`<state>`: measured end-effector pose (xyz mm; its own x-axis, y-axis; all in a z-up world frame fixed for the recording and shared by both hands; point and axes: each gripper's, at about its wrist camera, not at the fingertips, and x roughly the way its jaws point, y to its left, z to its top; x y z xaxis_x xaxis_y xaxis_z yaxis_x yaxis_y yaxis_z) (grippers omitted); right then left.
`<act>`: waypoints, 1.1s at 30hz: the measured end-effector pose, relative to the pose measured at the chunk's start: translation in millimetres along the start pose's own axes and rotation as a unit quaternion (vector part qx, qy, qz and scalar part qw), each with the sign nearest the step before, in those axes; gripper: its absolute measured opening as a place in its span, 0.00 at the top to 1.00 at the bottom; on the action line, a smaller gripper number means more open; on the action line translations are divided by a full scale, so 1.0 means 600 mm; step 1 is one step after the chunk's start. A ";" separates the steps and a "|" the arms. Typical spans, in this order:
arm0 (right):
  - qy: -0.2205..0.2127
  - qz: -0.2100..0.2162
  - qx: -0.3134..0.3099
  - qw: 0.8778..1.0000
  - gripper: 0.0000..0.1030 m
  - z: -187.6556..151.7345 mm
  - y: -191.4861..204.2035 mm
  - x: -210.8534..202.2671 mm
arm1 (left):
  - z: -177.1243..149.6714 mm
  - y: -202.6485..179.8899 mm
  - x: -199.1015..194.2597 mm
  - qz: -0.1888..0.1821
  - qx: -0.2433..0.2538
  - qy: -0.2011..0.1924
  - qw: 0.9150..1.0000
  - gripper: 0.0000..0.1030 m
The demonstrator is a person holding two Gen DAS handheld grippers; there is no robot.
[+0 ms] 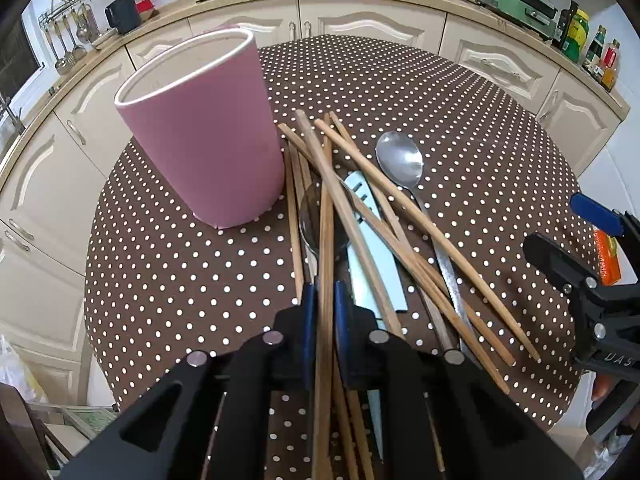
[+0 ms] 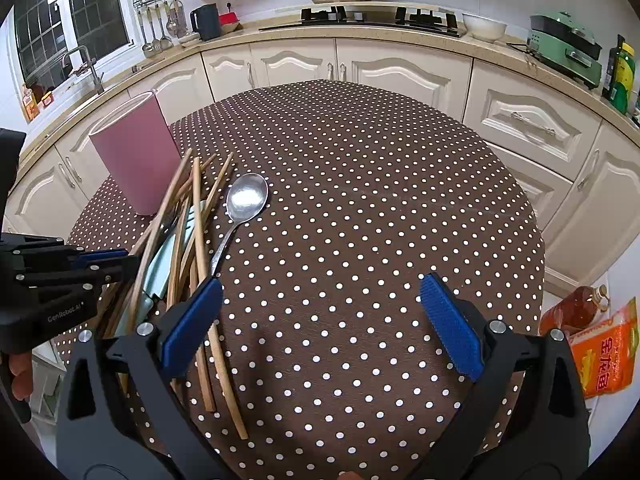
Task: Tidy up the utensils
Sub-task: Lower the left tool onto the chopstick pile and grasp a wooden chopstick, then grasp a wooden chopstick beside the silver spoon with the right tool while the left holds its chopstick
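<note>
A pink holder cup (image 1: 204, 136) stands upright on the dotted tablecloth; it also shows in the right wrist view (image 2: 138, 156). Beside it lies a pile of wooden chopsticks (image 1: 400, 216), two metal spoons (image 1: 400, 160) and a pale blue knife (image 1: 372, 256). My left gripper (image 1: 325, 304) is shut on one chopstick (image 1: 326, 220) in the pile, low over the table. My right gripper (image 2: 320, 316) is open and empty above the table, right of the pile (image 2: 188, 240). The left gripper shows in the right wrist view (image 2: 108, 264) at the pile's left side.
The round table (image 2: 380, 160) has a brown polka-dot cloth. Cream cabinets and a counter with a stove (image 2: 376, 16), a green appliance (image 2: 564, 48) and bottles curve behind. An orange packet (image 2: 608, 356) and an oil bottle (image 2: 576, 308) sit off the table's right edge.
</note>
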<state>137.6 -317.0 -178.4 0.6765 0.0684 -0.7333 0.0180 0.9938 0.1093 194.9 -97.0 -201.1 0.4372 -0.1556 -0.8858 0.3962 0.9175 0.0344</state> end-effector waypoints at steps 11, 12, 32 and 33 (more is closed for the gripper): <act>0.017 0.014 -0.057 0.998 0.06 0.026 0.035 0.006 | -0.029 0.047 -0.022 -0.064 -0.047 -0.006 0.997 0.94; 0.024 0.019 -0.066 0.997 0.06 0.030 0.041 0.011 | -0.035 0.053 -0.026 -0.070 -0.053 -0.007 0.996 0.94; 0.169 0.078 -0.139 0.973 0.67 0.111 0.124 0.129 | -0.171 0.174 -0.117 -0.122 -0.138 -0.046 0.982 0.94; 0.173 0.076 -0.143 0.972 0.68 0.112 0.127 0.133 | -0.174 0.177 -0.114 -0.118 -0.142 -0.043 0.982 0.94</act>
<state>242.4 -241.6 -183.7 0.3673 0.1930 -0.9099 -0.3010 0.9503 0.0801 122.9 49.2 -185.1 0.4308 -0.3958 -0.8110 0.2591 0.9151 -0.3090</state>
